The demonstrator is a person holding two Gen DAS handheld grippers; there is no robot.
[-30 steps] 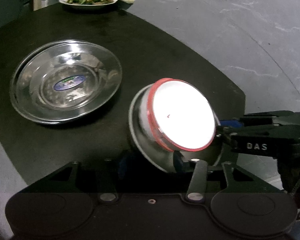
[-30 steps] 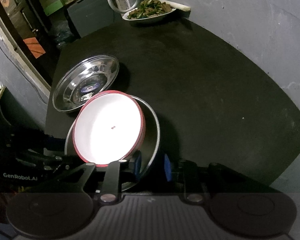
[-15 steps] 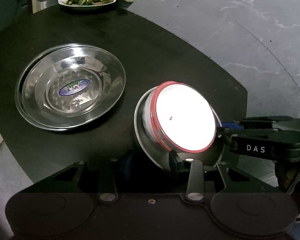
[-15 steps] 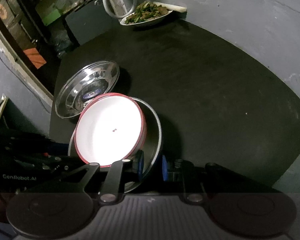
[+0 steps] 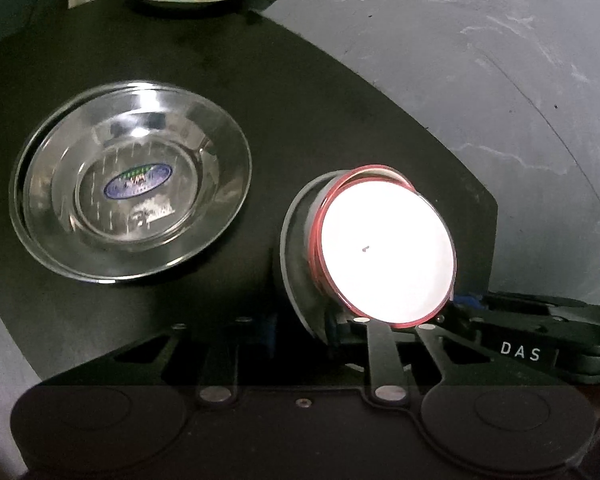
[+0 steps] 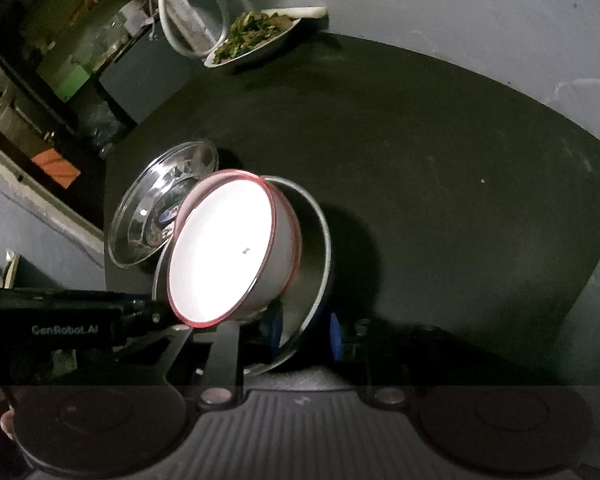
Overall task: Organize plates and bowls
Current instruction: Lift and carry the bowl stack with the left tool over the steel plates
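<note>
Red-rimmed white bowl [image 5: 384,248] inside steel dish [image 5: 300,264]

"DAS" on the right claw [image 5: 452,312] body, "GenRobot.AI" on the left claw [image 6: 172,312] body; steel plate [image 5: 132,184] sticker unreadable.

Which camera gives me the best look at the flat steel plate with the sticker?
Left wrist: the steel plate shows whole, its blue sticker readable. In the right wrist view it is smaller, tilted and partly hidden by the red-rimmed bowl.
</note>
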